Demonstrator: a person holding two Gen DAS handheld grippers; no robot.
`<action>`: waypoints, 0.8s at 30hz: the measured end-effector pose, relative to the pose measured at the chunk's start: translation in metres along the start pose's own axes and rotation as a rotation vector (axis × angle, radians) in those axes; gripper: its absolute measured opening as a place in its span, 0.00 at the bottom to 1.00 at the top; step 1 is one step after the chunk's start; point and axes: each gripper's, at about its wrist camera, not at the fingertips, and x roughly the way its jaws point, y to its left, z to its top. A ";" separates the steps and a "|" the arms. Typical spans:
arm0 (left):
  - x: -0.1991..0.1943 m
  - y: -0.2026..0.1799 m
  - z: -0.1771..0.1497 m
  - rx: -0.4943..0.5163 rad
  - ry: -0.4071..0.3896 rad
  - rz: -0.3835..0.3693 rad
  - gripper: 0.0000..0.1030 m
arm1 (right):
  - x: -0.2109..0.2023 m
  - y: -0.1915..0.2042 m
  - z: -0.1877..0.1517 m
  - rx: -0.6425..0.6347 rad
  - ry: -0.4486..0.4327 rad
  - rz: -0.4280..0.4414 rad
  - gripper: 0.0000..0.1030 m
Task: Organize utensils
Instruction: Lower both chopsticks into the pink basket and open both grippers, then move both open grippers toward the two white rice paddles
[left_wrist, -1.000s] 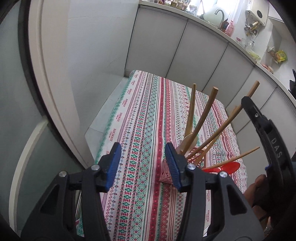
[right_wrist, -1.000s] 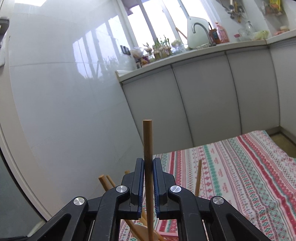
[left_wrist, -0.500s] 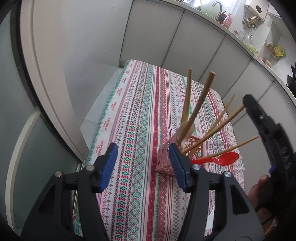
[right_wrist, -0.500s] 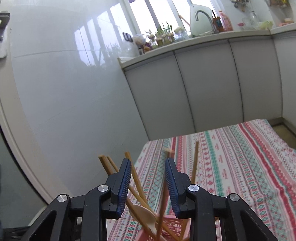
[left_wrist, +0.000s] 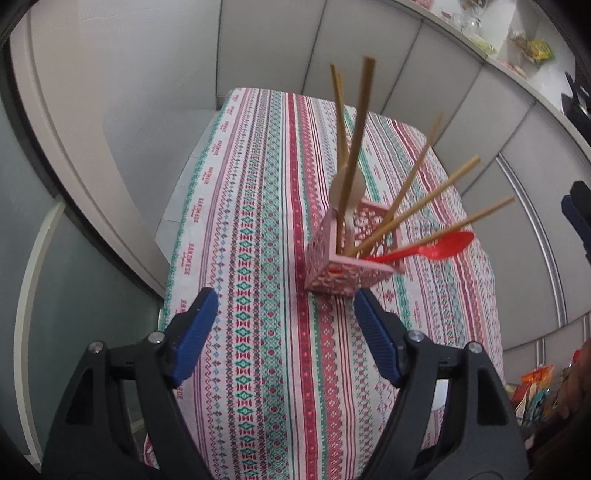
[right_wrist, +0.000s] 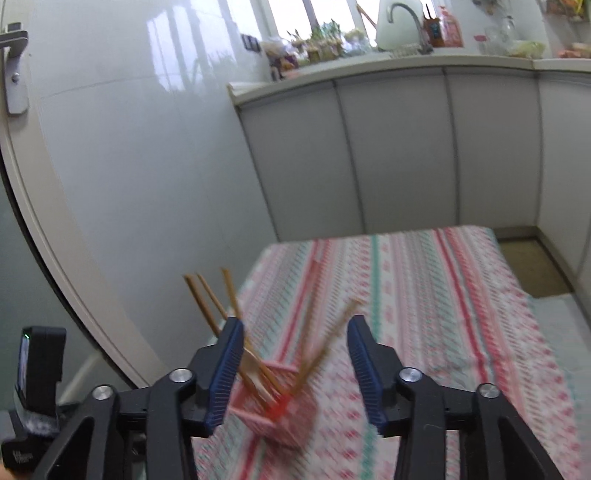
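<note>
We see the pink lattice holder (left_wrist: 352, 254) upright on the striped tablecloth (left_wrist: 258, 258), with wooden chopsticks (left_wrist: 413, 218) and a red spoon (left_wrist: 439, 248) in it. Our left gripper (left_wrist: 284, 325) and right gripper (right_wrist: 295, 363) are both opening, gripping nothing.

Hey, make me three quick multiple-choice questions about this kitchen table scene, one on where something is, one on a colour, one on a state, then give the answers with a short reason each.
1. Where does the pink utensil holder stand?
A. on the striped tablecloth
B. on the kitchen counter
C. on the floor

2. What colour is the plastic spoon leaning out of the holder?
A. blue
B. red
C. green

3. What is between the pads of the left gripper?
A. a chopstick
B. the holder
C. nothing

Answers:
1 A, its base rests on the patterned cloth.
2 B, its bowl and handle are bright red.
3 C, the blue pads stand apart with only cloth showing between them; the chopsticks sit in the holder.
</note>
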 end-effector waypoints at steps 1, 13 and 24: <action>0.001 -0.002 -0.002 0.011 0.010 -0.001 0.77 | -0.002 -0.006 -0.002 0.000 0.019 -0.012 0.57; 0.033 -0.055 -0.042 0.234 0.176 -0.030 0.78 | 0.023 -0.103 -0.064 0.159 0.447 -0.155 0.68; 0.069 -0.118 -0.090 0.394 0.378 -0.127 0.78 | 0.027 -0.124 -0.111 0.200 0.609 -0.194 0.68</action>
